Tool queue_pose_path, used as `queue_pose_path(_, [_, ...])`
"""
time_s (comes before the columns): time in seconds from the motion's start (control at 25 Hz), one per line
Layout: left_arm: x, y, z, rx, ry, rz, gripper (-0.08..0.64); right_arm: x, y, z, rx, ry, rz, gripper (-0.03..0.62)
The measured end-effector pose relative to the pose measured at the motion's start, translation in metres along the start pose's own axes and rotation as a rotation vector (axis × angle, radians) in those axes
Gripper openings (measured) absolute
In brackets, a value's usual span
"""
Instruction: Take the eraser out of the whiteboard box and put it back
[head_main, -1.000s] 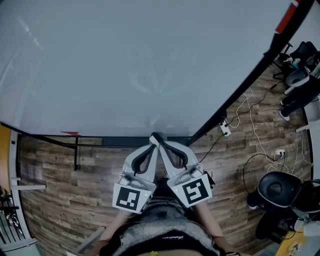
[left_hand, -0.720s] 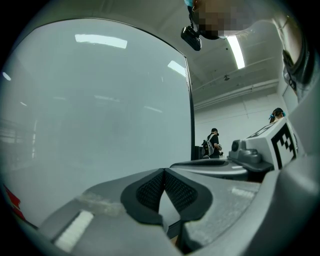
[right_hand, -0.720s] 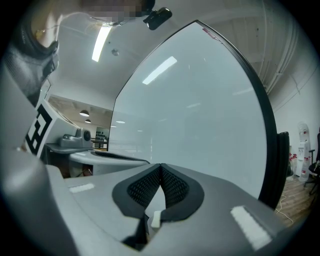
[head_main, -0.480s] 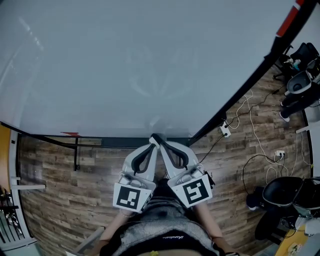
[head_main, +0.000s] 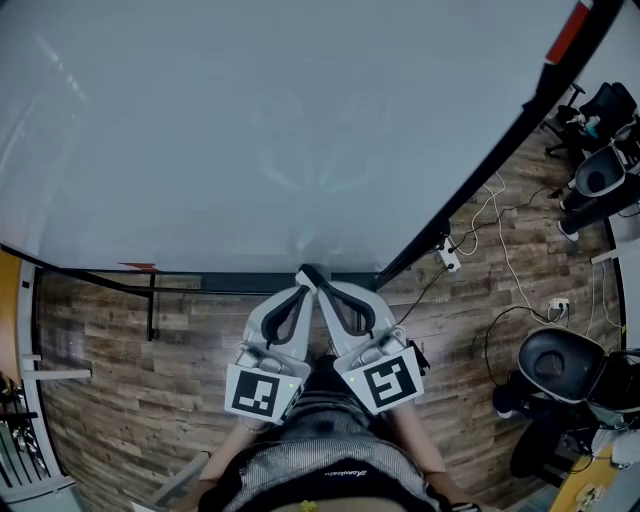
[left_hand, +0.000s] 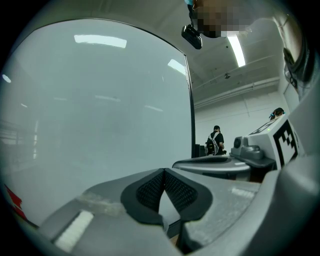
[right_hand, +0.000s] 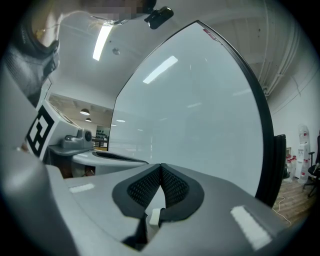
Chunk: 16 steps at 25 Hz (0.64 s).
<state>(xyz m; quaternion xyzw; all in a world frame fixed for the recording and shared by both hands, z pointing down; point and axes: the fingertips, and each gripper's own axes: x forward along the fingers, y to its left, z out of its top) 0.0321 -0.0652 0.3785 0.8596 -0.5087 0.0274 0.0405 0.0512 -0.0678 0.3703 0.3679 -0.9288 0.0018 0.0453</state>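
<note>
Black chair (head_main: 556, 367) at right shifted slightly. Left hand-held gripper (left_hand: 163, 172), right hand-held gripper (right_hand: 160, 167) unmoved, jaws closed, empty, facing whiteboard (head_main: 250, 130).

Whiteboard with tray strip, upright, blank

Large whiteboard (head_main: 250, 130), pale grey-white surface, nothing written on it, stands upright in a thin black frame; ceiling lights reflect off it in both gripper views. Narrow dark tray (head_main: 220, 284) runs along the board's bottom edge, over the wood plank floor. Small red piece (head_main: 140, 267) sits at the lower edge toward the left, just above the tray line; too small to tell what it is. Tray contents can't be made out.
</note>
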Motion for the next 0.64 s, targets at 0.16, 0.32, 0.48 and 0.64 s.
queue_pose_path(0.16, [-0.0030,-0.0005,-0.0024,-0.001,0.004,-0.001,0.000,-0.0010,0.0031,0.0002,-0.008,0.000,0.002,0.001])
queue_pose_path(0.32, [-0.0041,0.0005,-0.0013,0.001,0.003,0.001,0.000,-0.0012,0.0032,0.0009,-0.011,0.006,0.000,0.000])
queue_pose_path(0.48, [-0.0058,0.0011,-0.0029,0.000,0.003,0.006,0.000,-0.0019,0.0041,-0.0018,-0.015,0.011,0.000,0.000])
queue_pose_path(0.64, [-0.0083,0.0011,-0.0054,-0.002,0.008,0.007,0.000,-0.0027,0.0064,-0.0035,-0.015,0.015,0.000,0.000])
